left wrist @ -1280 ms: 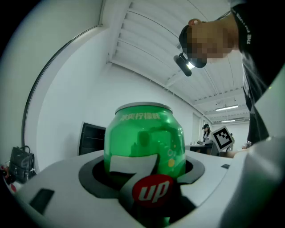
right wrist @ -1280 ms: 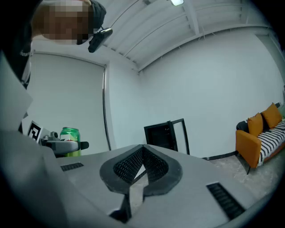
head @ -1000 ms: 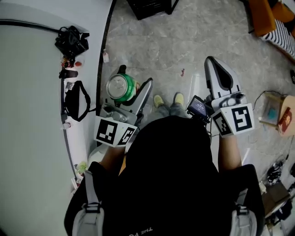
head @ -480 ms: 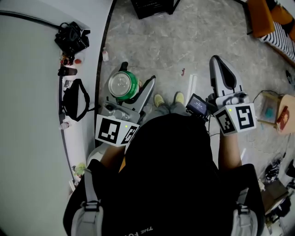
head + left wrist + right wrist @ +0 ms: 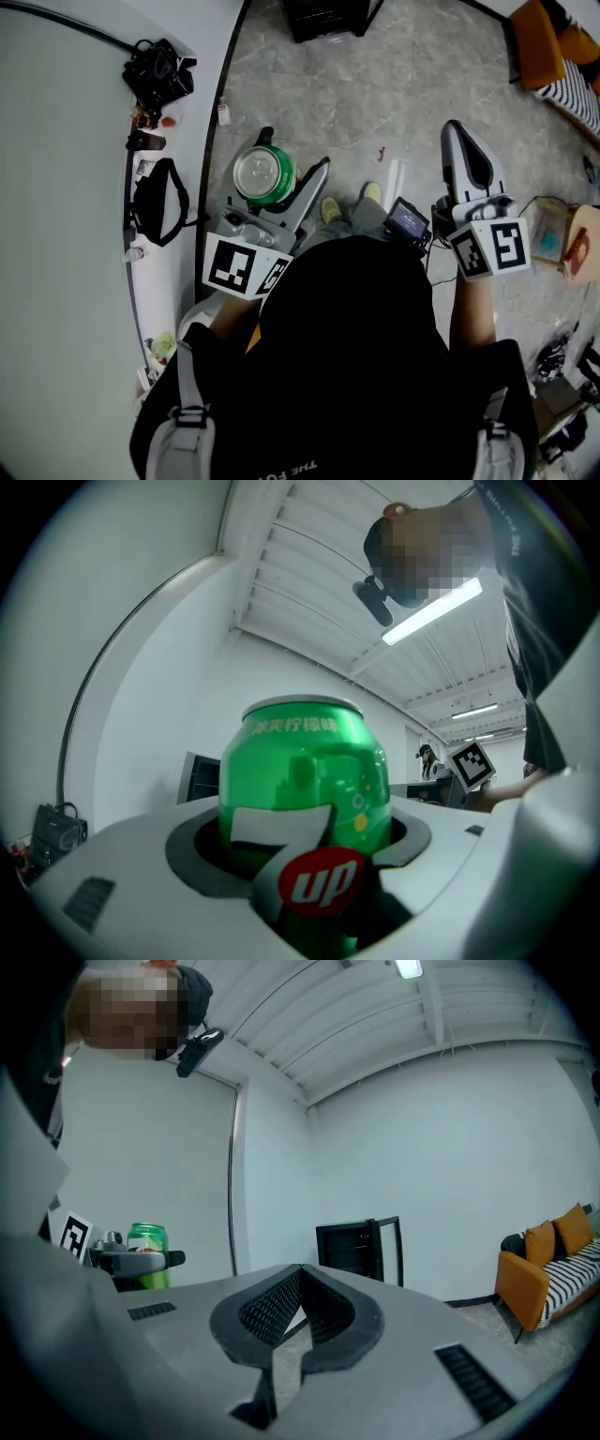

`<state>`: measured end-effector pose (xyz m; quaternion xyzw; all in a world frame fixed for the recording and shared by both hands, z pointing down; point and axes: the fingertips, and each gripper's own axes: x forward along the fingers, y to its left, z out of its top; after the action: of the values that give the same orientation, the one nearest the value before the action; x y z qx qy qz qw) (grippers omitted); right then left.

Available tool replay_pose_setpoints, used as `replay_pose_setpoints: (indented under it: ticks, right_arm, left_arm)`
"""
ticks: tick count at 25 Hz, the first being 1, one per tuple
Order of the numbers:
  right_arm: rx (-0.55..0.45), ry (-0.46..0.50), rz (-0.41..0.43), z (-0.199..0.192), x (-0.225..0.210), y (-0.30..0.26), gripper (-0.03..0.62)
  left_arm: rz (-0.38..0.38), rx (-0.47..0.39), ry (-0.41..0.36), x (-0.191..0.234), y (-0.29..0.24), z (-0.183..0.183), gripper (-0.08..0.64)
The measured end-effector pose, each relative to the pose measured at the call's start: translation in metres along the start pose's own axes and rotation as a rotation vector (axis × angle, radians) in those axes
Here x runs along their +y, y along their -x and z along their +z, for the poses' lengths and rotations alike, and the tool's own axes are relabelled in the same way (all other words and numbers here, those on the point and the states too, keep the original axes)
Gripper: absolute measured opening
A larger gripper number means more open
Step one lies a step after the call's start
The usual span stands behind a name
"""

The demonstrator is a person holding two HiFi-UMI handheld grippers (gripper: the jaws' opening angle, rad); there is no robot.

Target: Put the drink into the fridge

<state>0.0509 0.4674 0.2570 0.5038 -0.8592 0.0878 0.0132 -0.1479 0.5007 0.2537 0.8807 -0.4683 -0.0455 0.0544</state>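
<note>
The green aluminium drink can (image 5: 305, 771) has a big white 7, a red "up" dot and white Chinese print under the rim. It's upright, clamped in the left gripper (image 5: 292, 159) above the grey marbled floor (image 5: 412, 84). The right gripper (image 5: 300, 1288) has its jaws together, nothing in them. The small black fridge (image 5: 361, 1246) is well apart by the white wall (image 5: 450, 1166).

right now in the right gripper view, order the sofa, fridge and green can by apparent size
1. orange sofa, though the picture's edge cuts it off
2. black fridge
3. green can, smallest even though it is nearest the camera
</note>
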Motion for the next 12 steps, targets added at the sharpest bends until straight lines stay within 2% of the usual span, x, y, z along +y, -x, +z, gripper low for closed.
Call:
replay_pose_setpoints:
  ticks: [5,12]
  right_arm:
    - [-0.001,0.015,0.024,0.002,0.008,-0.006,0.011]
    - [0.014,0.010,0.032,-0.003,-0.005,-0.024,0.011]
  left_arm:
    - [-0.003,-0.002,0.002,0.003,-0.001,0.001,0.339]
    - [0.004,-0.007,0.004,0.015,-0.020,0.004,0.339]
